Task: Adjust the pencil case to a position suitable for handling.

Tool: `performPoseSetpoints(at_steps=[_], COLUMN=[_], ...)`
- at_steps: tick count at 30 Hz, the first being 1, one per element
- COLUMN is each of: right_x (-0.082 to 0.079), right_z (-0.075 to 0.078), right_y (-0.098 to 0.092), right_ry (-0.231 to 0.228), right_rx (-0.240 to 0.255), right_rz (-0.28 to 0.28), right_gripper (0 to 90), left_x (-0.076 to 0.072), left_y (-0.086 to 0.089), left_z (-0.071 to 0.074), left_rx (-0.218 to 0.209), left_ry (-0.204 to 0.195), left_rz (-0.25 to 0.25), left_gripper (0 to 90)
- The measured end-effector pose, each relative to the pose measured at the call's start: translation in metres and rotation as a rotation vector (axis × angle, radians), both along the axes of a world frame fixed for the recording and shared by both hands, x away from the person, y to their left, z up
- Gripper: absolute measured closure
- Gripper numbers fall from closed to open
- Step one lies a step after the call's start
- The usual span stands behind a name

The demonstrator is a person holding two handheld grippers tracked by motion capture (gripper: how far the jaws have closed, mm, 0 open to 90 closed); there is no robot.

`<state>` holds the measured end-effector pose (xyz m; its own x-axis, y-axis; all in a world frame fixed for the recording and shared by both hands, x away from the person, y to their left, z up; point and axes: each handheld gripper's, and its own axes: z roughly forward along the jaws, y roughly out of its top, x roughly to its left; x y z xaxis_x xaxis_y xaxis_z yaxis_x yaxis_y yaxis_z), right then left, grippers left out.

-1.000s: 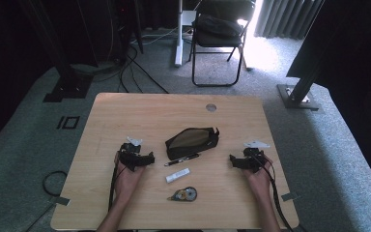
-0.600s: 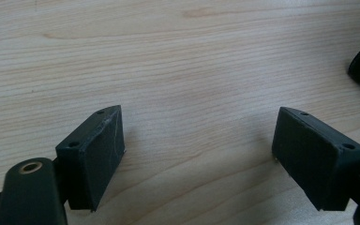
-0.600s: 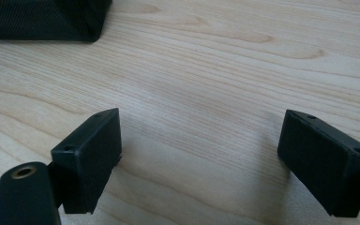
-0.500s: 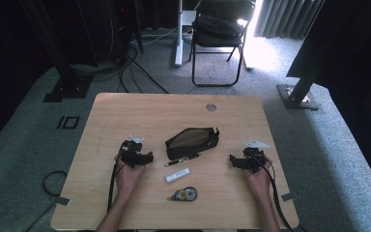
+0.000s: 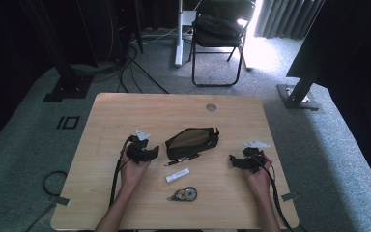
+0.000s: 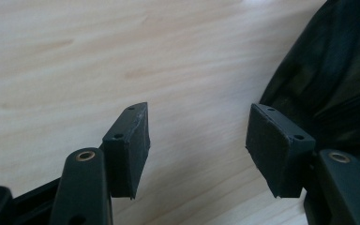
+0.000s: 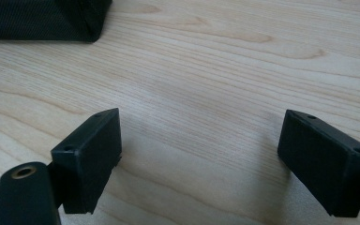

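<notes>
My left gripper (image 5: 150, 153) sat just beside the dark pencil pouch (image 5: 192, 142) mid-table, jaws just narrowing a little yet parted on nothing. My right gripper (image 5: 235, 160) gaped wide over bare table (image 5: 125, 111), well clear of the pouch

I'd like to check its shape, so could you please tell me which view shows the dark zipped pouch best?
The high view: the dark zipped pouch lies whole on the wooden table. The left gripper view shows part of its dark side close up; the right gripper view shows one corner.
</notes>
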<state>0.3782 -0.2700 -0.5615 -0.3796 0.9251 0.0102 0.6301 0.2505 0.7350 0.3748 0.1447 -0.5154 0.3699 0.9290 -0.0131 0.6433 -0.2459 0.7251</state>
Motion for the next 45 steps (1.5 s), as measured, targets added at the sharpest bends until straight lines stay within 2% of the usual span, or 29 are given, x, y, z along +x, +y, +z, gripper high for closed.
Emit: performPoseSetpoints(at_steps=[3, 8, 9, 13, 18, 25, 28, 36, 40, 45], right_x=[0.000, 0.000, 0.000, 0.000, 0.000, 0.000, 0.000, 0.000, 0.000, 0.000], right_z=[0.000, 0.000, 0.000, 0.000, 0.000, 0.000, 0.000, 0.000, 0.000, 0.000], right_y=[0.000, 0.000, 0.000, 0.000, 0.000, 0.000, 0.000, 0.000, 0.000, 0.000], right_ry=[0.000, 0.000, 0.000, 0.000, 0.000, 0.000, 0.000, 0.000, 0.000, 0.000], right_rx=[0.000, 0.000, -0.001, -0.001, 0.000, -0.001, 0.000, 0.000, 0.000, -0.001], right_rz=[0.000, 0.000, 0.000, 0.000, 0.000, 0.000, 0.000, 0.000, 0.000, 0.000], right_gripper=[13.7, 13.7, 13.7, 13.7, 13.7, 13.7, 13.7, 13.7, 13.7, 13.7], left_x=[0.003, 0.005, 0.006, 0.010, 0.019, 0.028, 0.028, 0.019, 0.013, 0.002], left_y=[-0.004, -0.011, -0.016, -0.026, -0.037, -0.049, -0.049, -0.033, -0.024, -0.015], left_z=[0.007, 0.014, 0.019, 0.023, 0.024, 0.018, 0.016, 0.013, 0.012, 0.011], left_rx=[-0.017, -0.012, -0.019, -0.024, -0.030, 0.019, 0.032, 0.002, 0.001, -0.014], left_ry=[-0.014, -0.036, -0.046, -0.056, -0.045, -0.009, -0.003, -0.003, -0.007, -0.009], left_rz=[-0.024, -0.059, -0.083, -0.123, -0.168, -0.196, -0.194, -0.230, -0.252, -0.253], left_gripper=[40.0, 40.1, 40.1, 39.2, 39.9, 46.3, 50.4, 62.6, 64.1, 64.4])
